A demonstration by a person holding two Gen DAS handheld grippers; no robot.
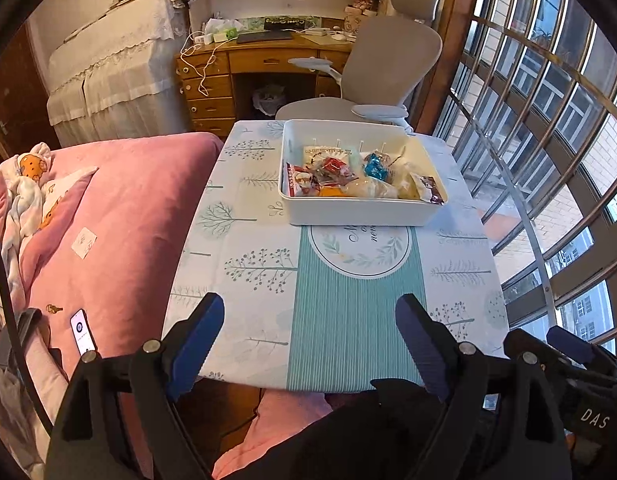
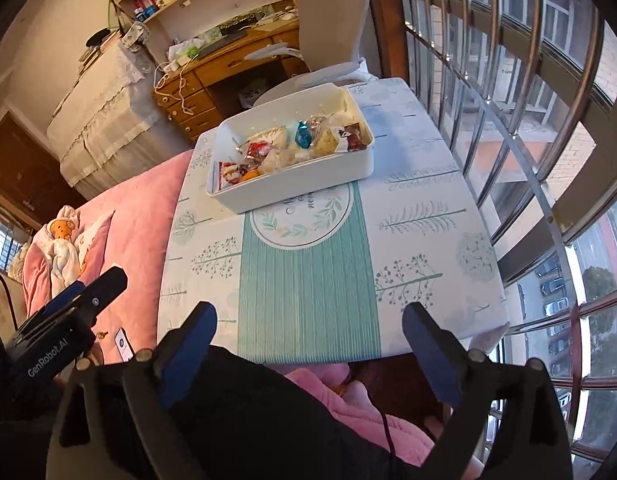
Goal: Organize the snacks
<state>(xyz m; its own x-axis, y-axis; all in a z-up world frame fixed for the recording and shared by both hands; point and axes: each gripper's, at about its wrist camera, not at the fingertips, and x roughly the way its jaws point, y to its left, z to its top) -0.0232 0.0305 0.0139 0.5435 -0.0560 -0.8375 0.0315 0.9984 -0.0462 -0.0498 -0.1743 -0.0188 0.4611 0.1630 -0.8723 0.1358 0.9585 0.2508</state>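
The white bin (image 1: pixel 360 212) is sitting on the far half of the worktop (image 1: pixel 244 280), and it is serving as our landmark. Inside it the snacks (image 1: pixel 348 178) are lying in a loose heap: a red-wrapped piece toward its left side, a bright blue foil piece (image 1: pixel 374 168) near its middle, pale wrapped pieces along its near wall, and a dark-printed packet (image 1: pixel 430 190) poking over its right corner. A flat printed packet is leaning against its left wall.

On the near side of the bin the tablecloth's teal striped band (image 1: pixel 348 312) is running toward the camera, and the round leafy emblem (image 1: pixel 360 248) is showing just in front of the bin's near wall, partly tucked under it.

The left tongs (image 1: pixel 310 344) are hovering well back from the bin, over the worktop's near edge, jaws spread wide and nothing between the blue pads. The right tongs (image 2: pixel 310 344) are hanging well short of the bin too, likewise released and empty.

Left of the bin, a pink bedspread (image 1: pixel 120 220) is lying alongside the worktop, with a lit phone (image 1: pixel 83 332) resting on it. Beyond the bin a grey office chair (image 1: pixel 388 64) is standing close against the worktop's far edge, a wooden desk (image 1: pixel 244 68) behind it. Right of the bin, barred windows (image 1: pixel 540 120) are curving past.
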